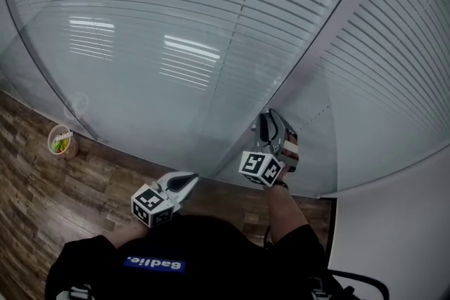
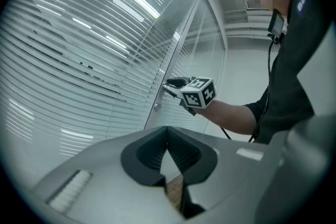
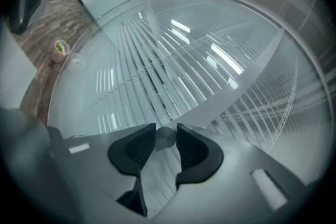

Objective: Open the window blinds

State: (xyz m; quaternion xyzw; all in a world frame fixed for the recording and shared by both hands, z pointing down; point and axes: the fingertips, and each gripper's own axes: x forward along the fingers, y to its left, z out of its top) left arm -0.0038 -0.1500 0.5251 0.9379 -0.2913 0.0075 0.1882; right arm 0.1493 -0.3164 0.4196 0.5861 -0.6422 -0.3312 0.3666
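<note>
Right tool (image 3: 167,131) clasps round knob (image 3: 165,139) before white slatted blinds (image 3: 157,60).

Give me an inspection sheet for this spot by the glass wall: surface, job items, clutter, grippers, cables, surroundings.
Surface: wood-pattern floor.
Job's things: window blinds lowered behind the glass; small round knob on the frame post.
Clutter: one cup on the floor by the foot of the glass, something green inside.
Grippers: right gripper closed on the knob; left gripper shut, empty, held back from the glass.
Cables: black cable hanging under the right forearm.
Surroundings: white wall on the right.
</note>
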